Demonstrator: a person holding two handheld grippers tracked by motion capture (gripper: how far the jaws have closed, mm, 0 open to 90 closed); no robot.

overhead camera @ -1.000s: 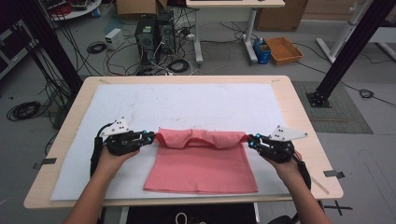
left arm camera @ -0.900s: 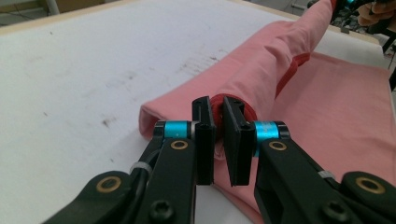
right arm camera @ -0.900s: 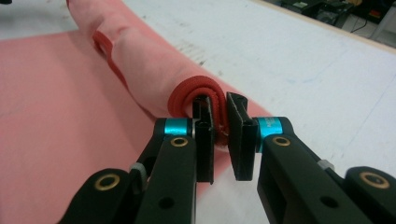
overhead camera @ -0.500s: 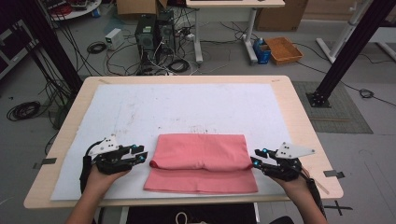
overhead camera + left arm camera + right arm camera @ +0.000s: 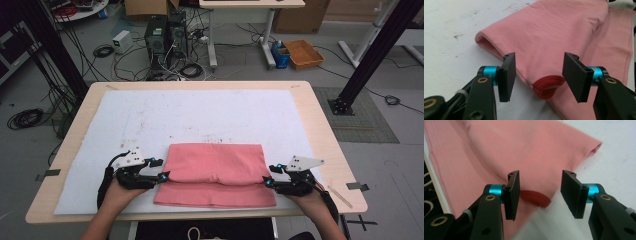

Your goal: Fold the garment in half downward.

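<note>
A folded pink knit garment (image 5: 215, 172) lies flat on the white padded mat (image 5: 200, 112) that covers the light wooden table (image 5: 320, 130), near the table's front edge and roughly centred between the person's two hands. Its upper layer is doubled over toward the person, ending in a soft rolled fold across the middle, with a single lower layer reaching on toward the table's edge. The left gripper (image 5: 161, 170) sits at the garment's left side with its black jaws spread wide apart, holding nothing; in the left gripper view the left gripper (image 5: 537, 75) frames a small darker red ribbed cuff (image 5: 547, 86) that peeks out from under the pink fold, lying on the mat between the two pads without touching either. The right gripper (image 5: 267, 176) mirrors it at the garment's right side, jaws likewise parted and empty (its grey three-cornered plate shows on top). In the right gripper view the right gripper (image 5: 540, 195) looks over a matching red ribbed edge (image 5: 535, 198), which lies beside the left-hand pad, partly behind it.
</note>
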